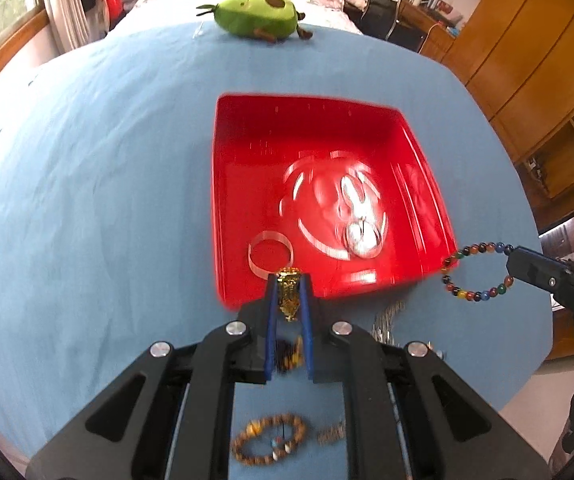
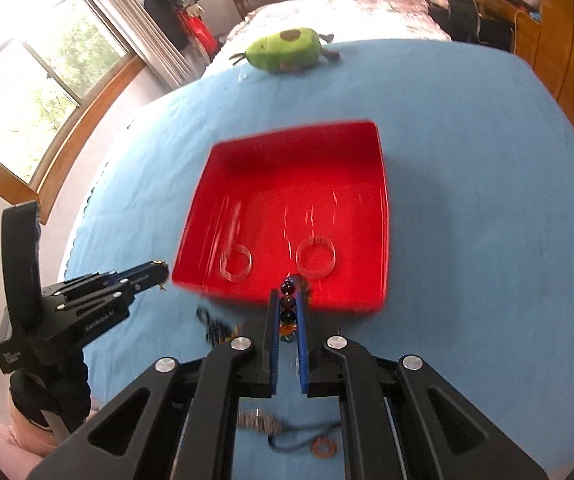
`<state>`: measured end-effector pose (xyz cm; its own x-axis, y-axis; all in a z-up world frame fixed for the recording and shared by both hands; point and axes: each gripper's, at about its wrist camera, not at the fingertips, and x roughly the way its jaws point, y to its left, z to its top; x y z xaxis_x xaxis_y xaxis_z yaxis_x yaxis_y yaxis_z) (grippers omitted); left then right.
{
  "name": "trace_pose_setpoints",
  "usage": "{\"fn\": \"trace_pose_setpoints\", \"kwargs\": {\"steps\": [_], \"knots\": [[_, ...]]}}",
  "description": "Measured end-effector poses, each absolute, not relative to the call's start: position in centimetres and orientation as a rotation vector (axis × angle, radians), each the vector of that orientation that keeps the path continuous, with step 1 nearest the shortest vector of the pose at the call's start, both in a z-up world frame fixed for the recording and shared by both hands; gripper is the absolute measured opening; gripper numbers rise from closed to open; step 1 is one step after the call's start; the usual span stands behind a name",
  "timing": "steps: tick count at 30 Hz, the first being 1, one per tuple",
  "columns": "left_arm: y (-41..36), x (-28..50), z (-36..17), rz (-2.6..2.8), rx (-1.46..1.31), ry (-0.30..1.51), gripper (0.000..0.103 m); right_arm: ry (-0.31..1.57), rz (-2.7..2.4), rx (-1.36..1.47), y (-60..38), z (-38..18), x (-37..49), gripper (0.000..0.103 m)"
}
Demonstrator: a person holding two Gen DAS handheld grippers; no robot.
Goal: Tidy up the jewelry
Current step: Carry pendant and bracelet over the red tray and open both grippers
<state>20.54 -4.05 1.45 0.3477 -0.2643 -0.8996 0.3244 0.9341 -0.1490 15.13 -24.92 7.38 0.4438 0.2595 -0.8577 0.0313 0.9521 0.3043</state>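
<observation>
Nearest the left tool, a brown beaded bracelet lies on the blue table. That tool is clamped on a gold ornament, held at the red tray's near rim. The right tool is clenched on a multicoloured bead bracelet, whose loop hangs just off the tray's near right corner. In the tray sit clear bangles and a silvery piece, blurred. At the table's far edge lies a green avocado plush.
</observation>
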Motion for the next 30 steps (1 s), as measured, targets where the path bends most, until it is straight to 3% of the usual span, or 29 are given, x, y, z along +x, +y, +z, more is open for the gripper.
{"fn": "trace_pose_setpoints", "kwargs": {"steps": [19, 20, 21, 30], "knots": [[-9.4, 32.4, -6.4, -0.375, 0.086, 1.281, 0.011, 1.246, 0.142, 0.325, -24.9, -2.2, 28.4, 0.008], [-9.4, 32.8, -6.8, -0.367, 0.092, 1.291, 0.015, 1.257, 0.118, 0.314, -25.1, -2.5, 28.5, 0.009], [-9.4, 32.9, -7.1, -0.36, 0.092, 1.301, 0.032, 1.259, 0.081, 0.302, -25.5, -2.7, 28.4, 0.012], [-6.8, 29.2, -4.0, -0.36, 0.089, 1.219, 0.054, 1.2, 0.011, 0.362, -29.1, -1.0, 22.4, 0.017]]}}
